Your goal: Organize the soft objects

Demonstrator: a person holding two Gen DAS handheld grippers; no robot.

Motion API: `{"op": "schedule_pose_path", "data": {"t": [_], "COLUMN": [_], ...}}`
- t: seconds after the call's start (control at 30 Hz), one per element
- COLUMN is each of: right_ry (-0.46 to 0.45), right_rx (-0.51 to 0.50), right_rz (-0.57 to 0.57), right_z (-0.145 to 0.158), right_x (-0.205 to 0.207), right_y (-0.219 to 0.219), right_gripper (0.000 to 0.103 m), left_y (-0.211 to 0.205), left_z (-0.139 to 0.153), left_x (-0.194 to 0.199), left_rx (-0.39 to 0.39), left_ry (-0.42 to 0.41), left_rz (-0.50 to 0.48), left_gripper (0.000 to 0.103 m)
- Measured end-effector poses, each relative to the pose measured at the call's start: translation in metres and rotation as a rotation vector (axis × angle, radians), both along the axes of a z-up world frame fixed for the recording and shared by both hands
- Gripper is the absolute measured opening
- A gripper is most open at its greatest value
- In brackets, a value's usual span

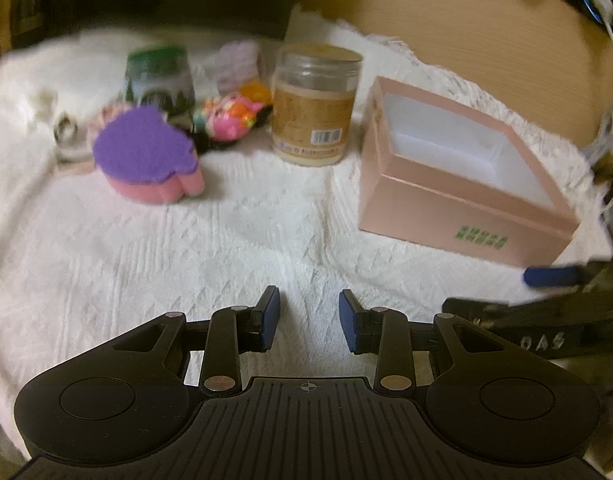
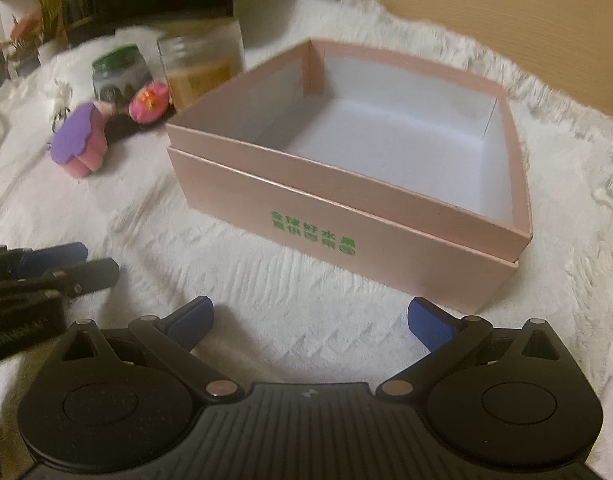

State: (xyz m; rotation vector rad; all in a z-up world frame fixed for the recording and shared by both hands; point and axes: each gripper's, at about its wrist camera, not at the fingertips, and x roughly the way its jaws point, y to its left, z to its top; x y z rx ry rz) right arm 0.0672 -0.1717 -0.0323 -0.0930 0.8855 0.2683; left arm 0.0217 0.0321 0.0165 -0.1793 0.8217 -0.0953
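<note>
On the white textured cloth (image 2: 266,288) that covers the table, nothing looks sorted yet: the pink box (image 2: 346,216) stands open and bare inside, and every soft thing sits outside it. The purple-topped pink sponge (image 1: 146,160) lies well to the left of the box, and just behind it huddles a small colourful plush toy (image 1: 230,118), blurred enough that I cannot say what it depicts. Behind those stand a green-lidded jar (image 1: 160,80) and a taller clear jar with a tan label (image 1: 314,108), the second between the toys and the box. So, as I judge it, the whole job is still ahead: each soft piece has to be picked up and carried across into the box. The left gripper (image 1: 309,320) hovers over bare cloth with its blue pads partly spread and nothing between them; the sponge lies ahead of it and off to its left, well apart. The right gripper (image 2: 310,320) has its fingers splayed wide, also empty, just short of the box's near wall, with the sponge far off to its left. Neither tool touches anything.
</note>
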Motion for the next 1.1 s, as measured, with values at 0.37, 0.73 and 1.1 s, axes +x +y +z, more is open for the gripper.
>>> {"op": "schedule_pose_path", "data": {"t": [0.37, 0.73, 1.1], "right_ry": [0.071, -0.158, -0.156], "right_rx": [-0.001, -0.035, -0.155], "right_rz": [-0.069, 0.052, 0.108], "right_z": [0.008, 0.079, 0.084], "right_x": [0.003, -0.021, 0.014], "right_y": [0.009, 0.125, 0.214], "right_gripper": [0.101, 0.097, 0.097], "left_y": [0.075, 0.309, 0.375], "left_z": [0.020, 0.074, 0.013], "left_x": [0.012, 0.118, 0.186], "left_rx": [-0.177, -0.199, 0.079], "left_ry": [0.032, -0.179, -0.045], "left_rz": [-0.086, 0.359, 0.359], "left_gripper": [0.031, 0.031, 0.031]}}
